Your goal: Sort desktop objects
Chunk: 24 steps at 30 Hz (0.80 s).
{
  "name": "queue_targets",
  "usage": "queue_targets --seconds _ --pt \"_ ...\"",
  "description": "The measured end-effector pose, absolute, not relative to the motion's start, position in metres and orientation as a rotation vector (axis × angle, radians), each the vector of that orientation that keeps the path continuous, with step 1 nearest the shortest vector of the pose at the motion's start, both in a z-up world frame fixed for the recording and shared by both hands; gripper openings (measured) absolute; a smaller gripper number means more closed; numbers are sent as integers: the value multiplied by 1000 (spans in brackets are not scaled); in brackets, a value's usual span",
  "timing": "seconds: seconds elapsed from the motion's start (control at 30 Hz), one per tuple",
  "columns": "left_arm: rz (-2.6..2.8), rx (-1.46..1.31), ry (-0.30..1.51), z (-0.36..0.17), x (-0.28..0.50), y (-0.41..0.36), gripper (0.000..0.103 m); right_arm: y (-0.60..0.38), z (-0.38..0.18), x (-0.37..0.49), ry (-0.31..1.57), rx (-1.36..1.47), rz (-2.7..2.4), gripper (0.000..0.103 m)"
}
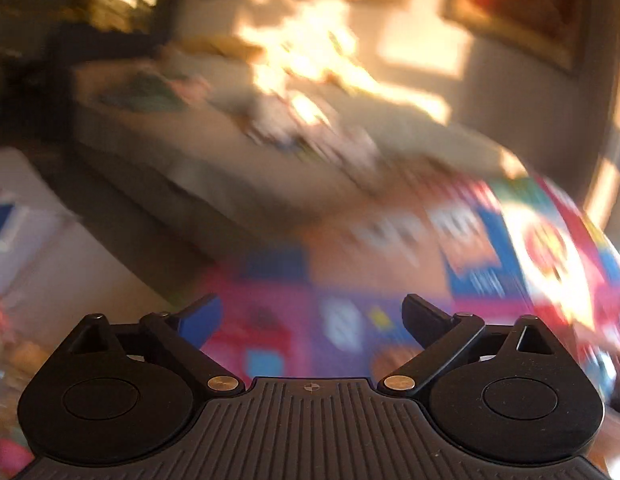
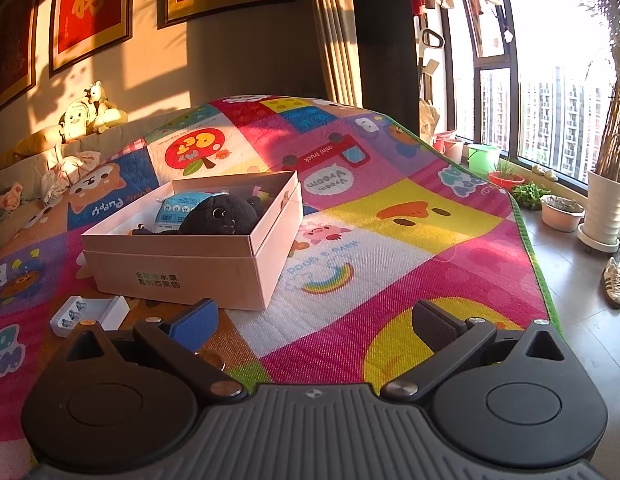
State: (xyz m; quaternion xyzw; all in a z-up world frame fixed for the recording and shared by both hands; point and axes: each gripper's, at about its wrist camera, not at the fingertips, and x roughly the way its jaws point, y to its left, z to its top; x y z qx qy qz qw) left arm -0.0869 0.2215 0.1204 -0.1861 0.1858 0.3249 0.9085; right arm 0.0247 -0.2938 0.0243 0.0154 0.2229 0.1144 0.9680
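With both the left gripper (image 1: pixel 312 320) and the right gripper (image 2: pixel 314 320) wide open and empty, sorting seemed between picks; next, one must reach the small case (image 2: pixel 91 316) beside the box (image 2: pixel 197 236).

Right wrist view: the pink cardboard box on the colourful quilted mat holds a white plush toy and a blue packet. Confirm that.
One detail is off: the plush toy is black, not white. As the right wrist view shows, it lies in the pink cardboard box on the colourful quilted mat, beside the blue packet.
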Motion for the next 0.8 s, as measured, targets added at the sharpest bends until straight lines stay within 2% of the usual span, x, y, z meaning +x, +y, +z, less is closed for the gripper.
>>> queue_targets --seconds 0.1,0.2,0.37,0.53,0.67,0.8 --pt "680 -325 358 132 -90 211 101 -293 25 25 453 26 229 103" --pt "450 -314 429 124 -71 178 101 -292 25 26 461 20 227 103" --pt "-44 -151 614 77 -13 62 102 -293 29 19 458 6 257 103" --pt "-139 18 703 36 21 -24 102 -290 32 -6 546 -91 426 103" --pt "-77 24 738 23 44 -34 102 -278 30 -27 559 -213 462 103" --pt "-1 41 770 17 53 -26 102 -269 28 -28 555 -219 481 103"
